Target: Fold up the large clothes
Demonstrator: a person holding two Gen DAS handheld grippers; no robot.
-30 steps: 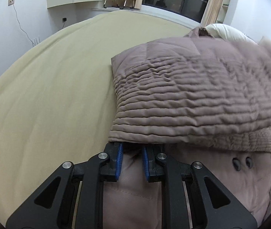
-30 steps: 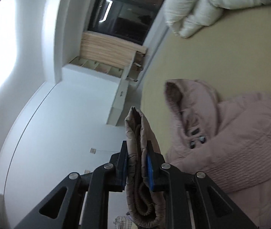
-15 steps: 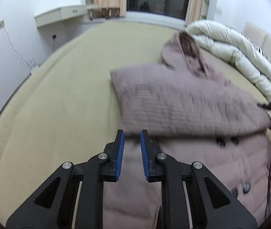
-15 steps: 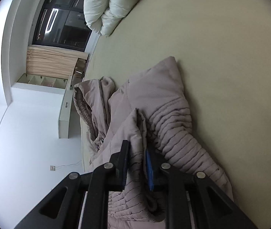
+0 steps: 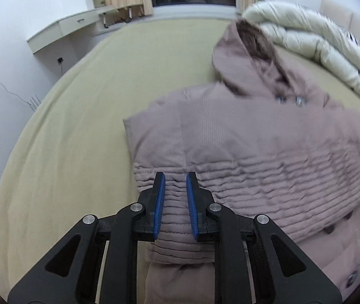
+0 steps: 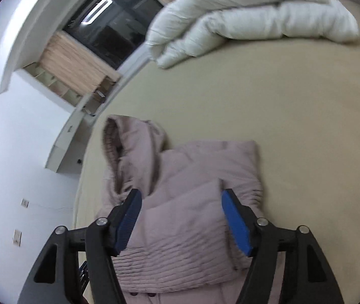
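**Kid:** Where is the coat now?

**Helper:** The pink puffy coat (image 5: 243, 139) lies flat on the tan bed (image 5: 83, 126). Its hood (image 5: 245, 50) points away, toward the white quilt (image 5: 319, 58) at the far side. So the coat's long way runs from the tools out to the hood.

**Kid:** What is on top of it?

**Helper:** A sleeve (image 5: 268, 177) is laid across the chest, from side to side. It crosses the coat's long way.

**Kid:** What is the left tool doing?

**Helper:** The left tool (image 5: 175, 202) has its two blue pads close together, with a thin gap. I see the ribbed cloth in that gap, but it seems to lie under the pads. I think nothing is pinched.

**Kid:** And the right tool?

**Helper:** The right tool (image 6: 182, 217) is opening right now. Its pads stand wide, one on each side of the folded sleeve (image 6: 187, 228). They do not press on it, so the cloth is let go.

**Kid:** Which tool is nearer the next part to fold?

**Helper:** Both hang over the near end of the folded part. The bottom of the coat runs down under the tools, toward us. My guess is that part gets lifted next and carried toward the hood. Each tool would take its own side.
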